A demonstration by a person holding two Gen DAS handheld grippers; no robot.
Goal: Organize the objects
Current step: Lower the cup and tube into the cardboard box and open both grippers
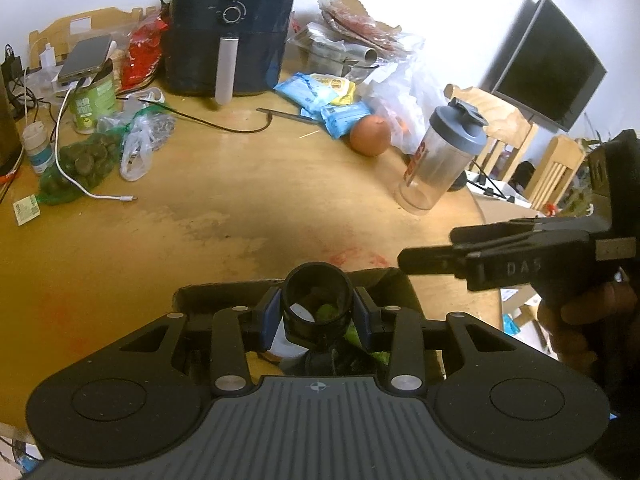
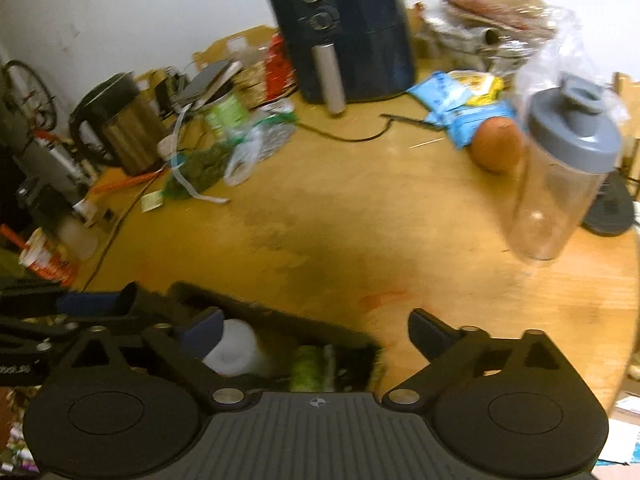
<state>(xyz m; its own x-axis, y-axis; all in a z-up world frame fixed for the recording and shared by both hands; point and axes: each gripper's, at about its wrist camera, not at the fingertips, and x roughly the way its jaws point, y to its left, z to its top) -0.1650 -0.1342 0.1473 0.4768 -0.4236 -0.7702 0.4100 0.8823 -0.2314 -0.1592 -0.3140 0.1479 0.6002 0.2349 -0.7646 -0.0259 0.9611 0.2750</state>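
The left gripper [image 1: 318,314] has its blue pads pressed on a black, open-topped round cup [image 1: 317,304], holding it over a dark cardboard box [image 1: 396,280] at the near edge of the round wooden table [image 1: 240,184]. The right gripper [image 2: 316,334] stands wide open, with nothing between its fingers, above the same box.

Colours across the cluttered table

A dark navy air fryer [image 1: 234,28] with a silver handle is seen on the worn yellow-tan table [image 1: 240,208]; a grey lid tops the clear shaker bottle [image 1: 444,160], beside a brown onion [image 1: 370,135] and blue snack packets [image 1: 344,118].
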